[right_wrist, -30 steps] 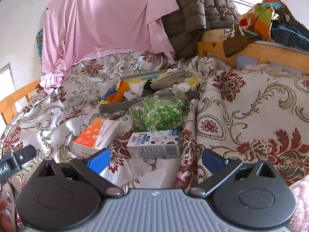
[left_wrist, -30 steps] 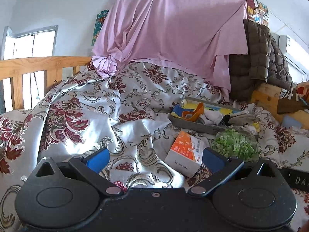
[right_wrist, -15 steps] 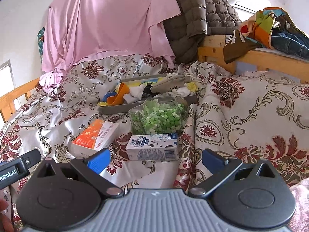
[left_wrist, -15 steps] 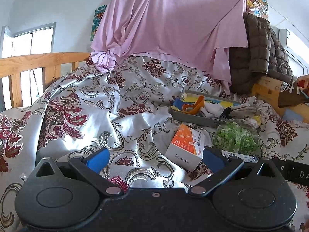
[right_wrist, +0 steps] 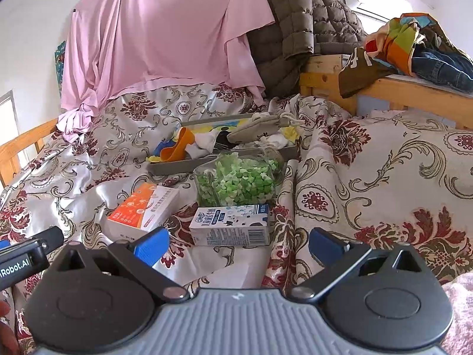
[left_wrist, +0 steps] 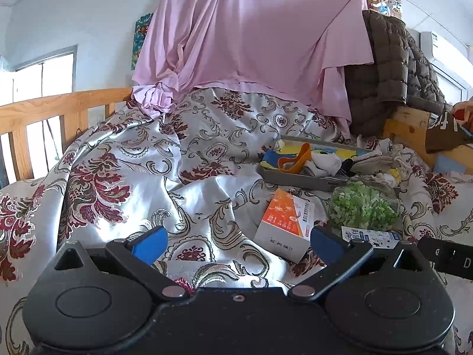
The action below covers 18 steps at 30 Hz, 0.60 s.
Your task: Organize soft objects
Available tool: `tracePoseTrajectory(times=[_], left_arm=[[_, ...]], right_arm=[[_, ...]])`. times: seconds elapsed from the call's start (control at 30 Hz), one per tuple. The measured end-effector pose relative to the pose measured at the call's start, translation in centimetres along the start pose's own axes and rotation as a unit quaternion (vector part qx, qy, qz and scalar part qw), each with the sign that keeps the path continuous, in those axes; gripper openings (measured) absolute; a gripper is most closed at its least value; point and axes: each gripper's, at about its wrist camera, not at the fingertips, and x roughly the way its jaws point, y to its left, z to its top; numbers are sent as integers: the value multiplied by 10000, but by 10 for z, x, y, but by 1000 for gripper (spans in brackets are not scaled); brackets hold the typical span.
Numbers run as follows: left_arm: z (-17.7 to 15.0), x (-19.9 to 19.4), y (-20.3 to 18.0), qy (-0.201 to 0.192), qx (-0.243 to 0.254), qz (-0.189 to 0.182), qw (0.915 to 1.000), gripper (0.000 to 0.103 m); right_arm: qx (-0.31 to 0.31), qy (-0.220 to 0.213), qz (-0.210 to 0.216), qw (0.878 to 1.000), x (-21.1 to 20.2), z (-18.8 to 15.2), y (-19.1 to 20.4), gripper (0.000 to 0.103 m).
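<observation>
**Both hand-held grippers spread wide above the bed**

Left hand-held gripper (left_wrist: 236,241) released, grasping nothing; orange box (left_wrist: 284,225) just ahead, right of centre. Right hand-held gripper (right_wrist: 236,244) likewise released and empty, milk carton (right_wrist: 230,224) directly ahead between its fingers, tub of green bits (right_wrist: 238,182) just beyond. Farther ahead, grey tray (right_wrist: 177,168) heaped with socks (right_wrist: 207,142) and other soft things, resting on the patterned bedspread (right_wrist: 384,171).

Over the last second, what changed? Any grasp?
No grasp. Both grippers eased back slightly: the milk carton has come into the left view, and the objects sit a little higher in the right view. The left gripper and right gripper kept their jaws open and empty. The orange box, the green-filled jar and the tray stayed put.
</observation>
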Motion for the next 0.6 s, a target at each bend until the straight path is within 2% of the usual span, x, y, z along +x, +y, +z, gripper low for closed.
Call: tracePoseTrajectory(times=[0.6], left_arm=[[3, -1, 1, -13, -47, 4, 10000, 102]], right_arm=[[-13, 49, 20, 10000, 2, 0, 1, 103]])
